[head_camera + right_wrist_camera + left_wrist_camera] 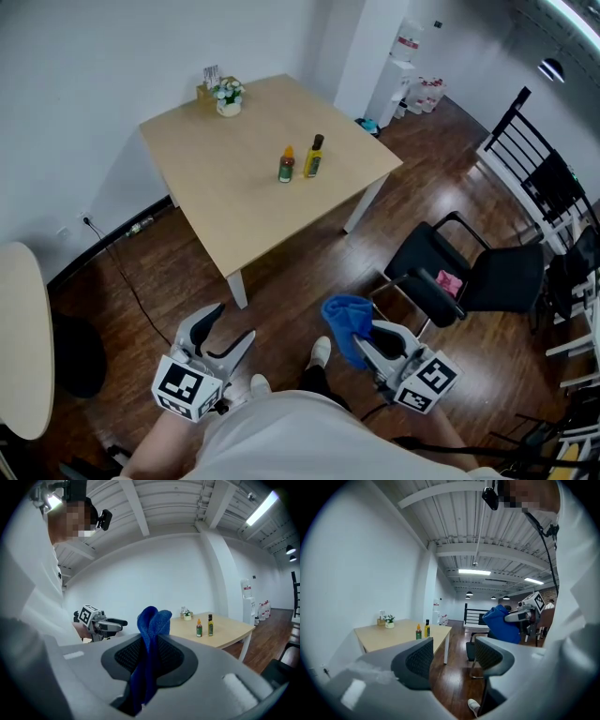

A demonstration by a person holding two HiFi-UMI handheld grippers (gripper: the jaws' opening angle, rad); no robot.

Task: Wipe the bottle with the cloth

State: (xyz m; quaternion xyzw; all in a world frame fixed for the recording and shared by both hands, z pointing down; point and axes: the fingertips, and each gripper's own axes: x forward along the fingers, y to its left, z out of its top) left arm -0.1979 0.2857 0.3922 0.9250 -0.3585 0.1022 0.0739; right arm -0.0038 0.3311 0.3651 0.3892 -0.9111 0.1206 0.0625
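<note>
Two small bottles stand side by side on the light wooden table (234,206): a dark bottle with yellow label (314,157) and a green bottle with orange cap (286,166). Both also show far off, the yellow-label bottle (210,625) and the orange-cap bottle (418,632). My right gripper (361,339) is shut on a blue cloth (347,323), which sticks up between its jaws as blue cloth (151,634). My left gripper (230,328) is open and empty, near the floor. Both grippers are well short of the table.
A flower pot (228,97) and a small holder sit at the table's far corner. A black chair (469,277) with something pink on its seat stands right of me. A round pale table (21,337) is at the left; black chairs and a railing at far right.
</note>
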